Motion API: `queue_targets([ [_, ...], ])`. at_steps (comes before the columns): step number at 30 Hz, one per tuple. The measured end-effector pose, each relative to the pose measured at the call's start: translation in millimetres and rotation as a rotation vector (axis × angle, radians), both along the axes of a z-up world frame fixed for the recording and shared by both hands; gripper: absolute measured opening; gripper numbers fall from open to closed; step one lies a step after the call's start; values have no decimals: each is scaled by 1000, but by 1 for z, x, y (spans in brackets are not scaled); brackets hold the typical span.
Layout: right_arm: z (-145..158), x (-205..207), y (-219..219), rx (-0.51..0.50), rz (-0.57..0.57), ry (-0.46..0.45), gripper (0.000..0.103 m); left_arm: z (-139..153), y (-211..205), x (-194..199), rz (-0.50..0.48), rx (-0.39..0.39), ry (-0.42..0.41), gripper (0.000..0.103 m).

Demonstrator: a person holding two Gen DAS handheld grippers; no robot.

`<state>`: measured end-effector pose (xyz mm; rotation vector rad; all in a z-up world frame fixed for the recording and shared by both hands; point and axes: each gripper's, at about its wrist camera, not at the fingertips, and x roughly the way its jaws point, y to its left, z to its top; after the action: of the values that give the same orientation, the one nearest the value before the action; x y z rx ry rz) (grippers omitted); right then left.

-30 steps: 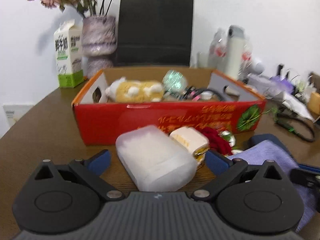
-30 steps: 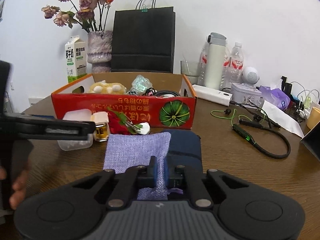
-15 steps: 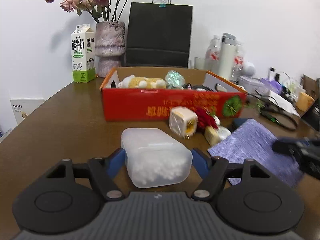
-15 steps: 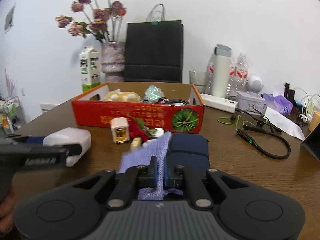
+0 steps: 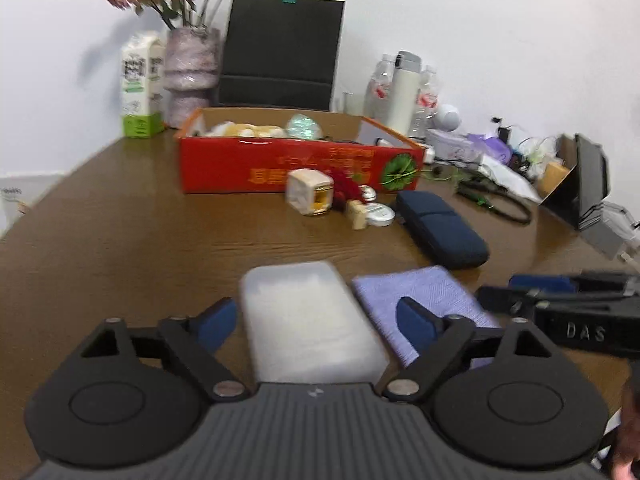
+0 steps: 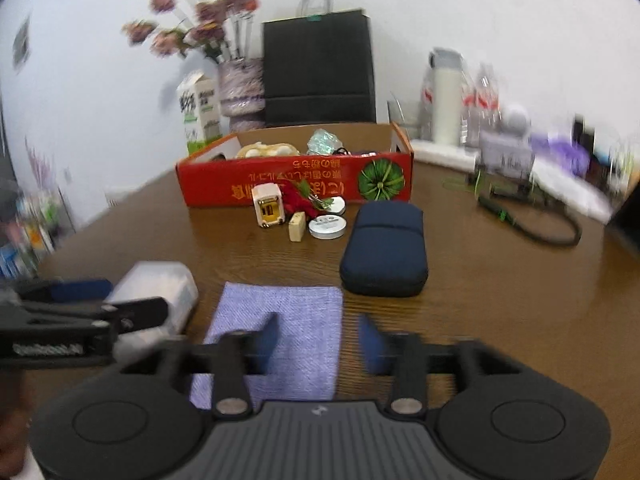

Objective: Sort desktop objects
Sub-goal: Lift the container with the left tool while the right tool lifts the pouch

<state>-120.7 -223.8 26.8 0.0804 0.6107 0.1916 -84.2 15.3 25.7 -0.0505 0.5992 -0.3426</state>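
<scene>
Left fingers [image 5: 312, 320]: spread apart, straddling the translucent plastic box [image 5: 308, 320], pads just clear of its sides.
Right fingers [image 6: 320, 344]: released, wide apart over the purple cloth [image 6: 280, 320].
Plastic box: on the desk [image 5: 120, 248], just left of the cloth.
Navy case [image 6: 384, 254]: beyond the cloth.
Red cardboard box [image 6: 296, 184]: farther back, small items in front.

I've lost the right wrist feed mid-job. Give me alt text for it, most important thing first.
The right gripper hangs open over a purple cloth pouch lying flat on the brown table. To its left, the left gripper flanks a translucent plastic box. Beyond lie a navy case, small items and a red cardboard box.
</scene>
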Motion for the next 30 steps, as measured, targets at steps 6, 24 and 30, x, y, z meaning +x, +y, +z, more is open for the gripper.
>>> queue_targets([
  [6,-14,19,14,24,18,85,68,-10,1,19,59,-35,76,71],
  [24,-27,26,77,-126,125,47,73,2,39,10,142,-56,28,69],
  [30,-23,25,67,-108,85,41,23,6,41,3,141,-55,11,69],
])
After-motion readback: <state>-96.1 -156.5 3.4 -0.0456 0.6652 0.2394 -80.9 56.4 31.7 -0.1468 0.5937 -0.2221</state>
